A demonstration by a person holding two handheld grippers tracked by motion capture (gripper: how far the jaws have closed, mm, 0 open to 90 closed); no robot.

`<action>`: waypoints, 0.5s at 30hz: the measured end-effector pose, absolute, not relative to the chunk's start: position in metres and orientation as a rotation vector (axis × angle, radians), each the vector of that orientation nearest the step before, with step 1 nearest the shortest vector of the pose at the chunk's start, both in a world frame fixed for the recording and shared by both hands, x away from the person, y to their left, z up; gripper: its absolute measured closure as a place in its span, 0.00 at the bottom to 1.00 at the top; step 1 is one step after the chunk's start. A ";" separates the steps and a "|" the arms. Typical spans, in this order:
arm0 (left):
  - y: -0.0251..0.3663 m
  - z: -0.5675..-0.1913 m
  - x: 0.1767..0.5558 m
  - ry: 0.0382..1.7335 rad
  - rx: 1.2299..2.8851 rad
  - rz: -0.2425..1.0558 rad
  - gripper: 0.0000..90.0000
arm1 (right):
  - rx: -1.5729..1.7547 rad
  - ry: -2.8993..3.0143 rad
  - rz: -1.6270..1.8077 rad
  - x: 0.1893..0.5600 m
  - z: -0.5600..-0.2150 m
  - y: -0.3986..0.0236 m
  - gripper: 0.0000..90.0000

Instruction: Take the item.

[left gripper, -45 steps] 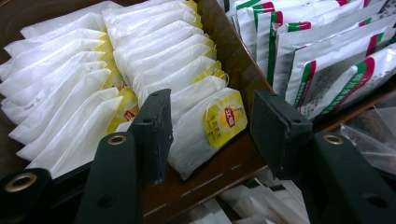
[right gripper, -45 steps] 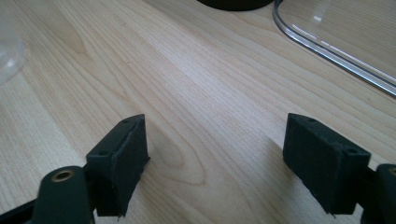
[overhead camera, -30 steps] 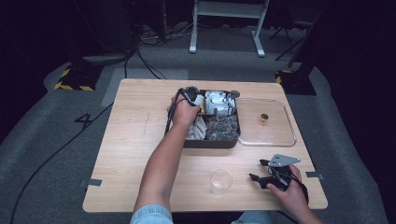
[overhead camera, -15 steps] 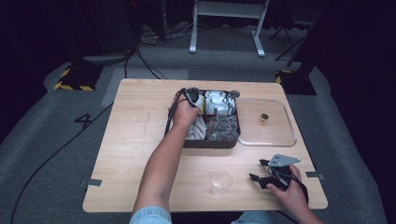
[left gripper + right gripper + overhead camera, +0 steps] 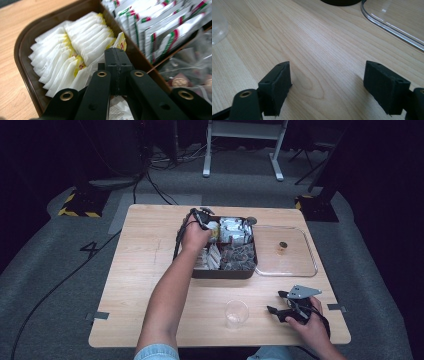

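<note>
Teabag (image 5: 120, 42), flat white paper w/ yellow tag, pinched in left tongs (image 5: 117, 60).

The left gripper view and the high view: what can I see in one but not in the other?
Up close, the left gripper view alone shows yellow tags on the white tea bags and the left tool shut on one. The high view alone shows the clear cup, the clear lid, and the open right tool. Both show the brown tray on the wooden table.

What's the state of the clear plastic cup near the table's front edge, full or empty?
Empty and upright: the clear plastic cup stands on the wooden table, and the wood grain shows straight through it with nothing inside.
</note>
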State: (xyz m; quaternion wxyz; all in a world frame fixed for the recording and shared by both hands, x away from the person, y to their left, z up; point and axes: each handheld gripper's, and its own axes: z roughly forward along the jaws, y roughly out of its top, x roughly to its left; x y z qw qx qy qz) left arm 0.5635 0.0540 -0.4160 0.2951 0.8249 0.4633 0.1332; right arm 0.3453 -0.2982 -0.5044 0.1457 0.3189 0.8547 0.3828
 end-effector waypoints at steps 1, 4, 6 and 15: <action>0.055 -0.411 0.562 1.218 2.184 0.353 1.00 | 0.918 2.462 1.102 0.345 -0.504 -0.298 0.25; 0.056 -0.403 0.558 1.199 2.171 0.354 1.00 | 0.917 2.462 1.102 0.345 -0.504 -0.298 0.25; 0.058 -0.397 0.555 1.181 2.157 0.354 1.00 | 0.917 2.462 1.103 0.345 -0.504 -0.298 0.25; 0.065 -0.370 0.535 1.093 2.129 0.362 1.00 | 0.905 2.476 1.109 0.345 -0.504 -0.300 0.25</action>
